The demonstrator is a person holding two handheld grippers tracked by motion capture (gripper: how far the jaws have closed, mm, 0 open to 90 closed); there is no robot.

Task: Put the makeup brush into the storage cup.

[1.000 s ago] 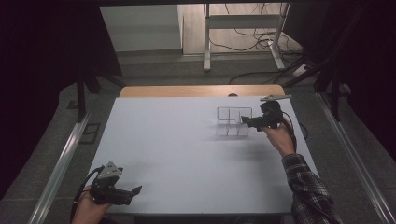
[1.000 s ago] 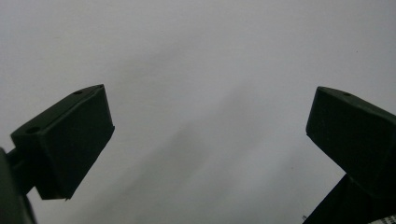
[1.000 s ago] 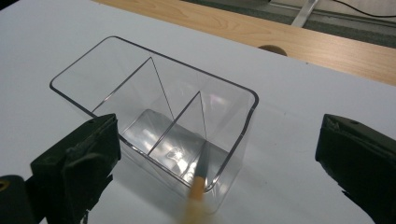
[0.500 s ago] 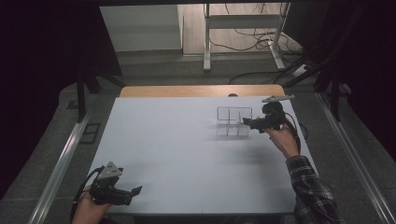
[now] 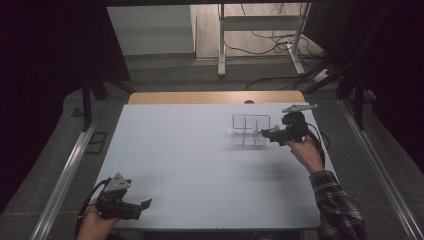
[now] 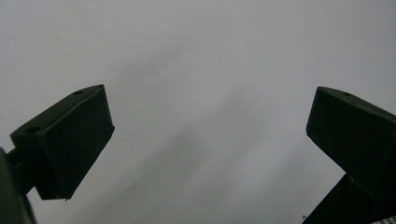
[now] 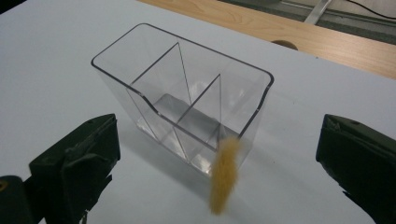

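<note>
**Tan piece at the organizer's corner, not yet inside**

The right gripper (image 5: 272,133) hovers just beside the clear organizer (image 7: 182,100), a transparent box with dividers that stands upright toward the far right of the table (image 5: 190,165). Its jaws stand wide apart and hold nothing. Between them, in the right gripper view, a fuzzy tan piece (image 7: 224,173) sits against the organizer's near corner, blurred and apparently outside the wall; whether it rests on the table or is in mid-air cannot be told. The compartments look empty, apart from reflections on the floor of the box.

The left gripper (image 5: 135,206) rests at the near left edge of the table, well apart from the organizer, its jaws also open over bare white surface.

By this reading, the work is at an early stage: the organizer is in place, but no compartment is filled. The tan piece appears to need regrasping and setting into a compartment.
</note>
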